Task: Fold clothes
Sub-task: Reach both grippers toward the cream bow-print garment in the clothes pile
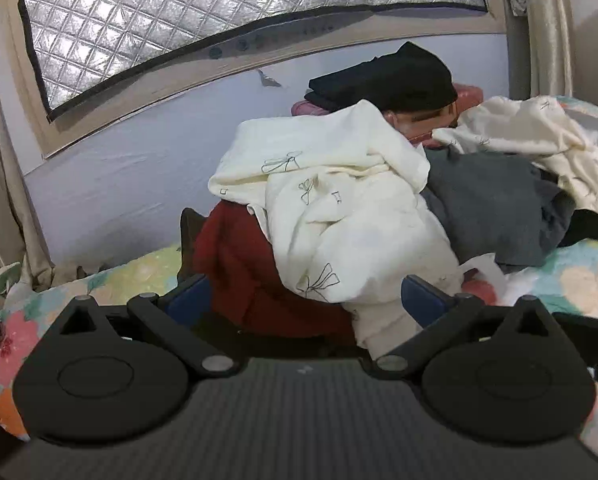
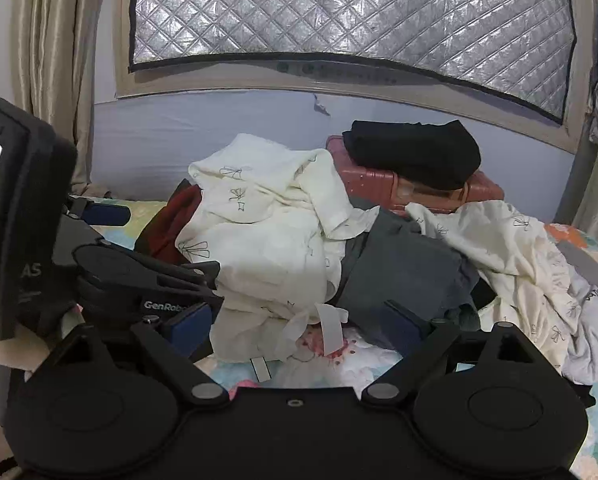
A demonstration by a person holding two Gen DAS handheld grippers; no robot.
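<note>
Left wrist view: left tool [image 1: 311, 300] wide open, holding nothing, aimed at cream shirt [image 1: 339, 208] heaped over red garment [image 1: 239, 264] on bed [image 1: 571, 276].

Right wrist view: right tool [image 2: 299, 324] wide open, empty, before cream shirt [image 2: 267, 240] and grey garment [image 2: 403, 272]; folded black clothes [image 2: 415, 152] on pink suitcase [image 2: 379, 188].

A cream garment [image 1: 339, 216] printed with thin dark line-drawn bows fills the middle of the left wrist view; a second cream piece [image 1: 539, 136] with the same bow print lies at about 2 o'clock from it. A dark red garment [image 1: 235, 256] shows at 8 o'clock of the first cream one, and a charcoal grey garment [image 1: 495, 208] at 3 o'clock. A black folded garment [image 2: 415, 152] tops a dusty-pink suitcase [image 2: 487, 192]. The bed cover [image 1: 571, 276] carries pastel flowers in pink, mint, yellow and orange. The window shade [image 2: 351, 12] is silver, diamond-quilted, black-edged. The curtain [image 2: 55, 40] is beige. The left tongs [image 1: 307, 300] and right tongs [image 2: 295, 324] are black with blue pads.
</note>
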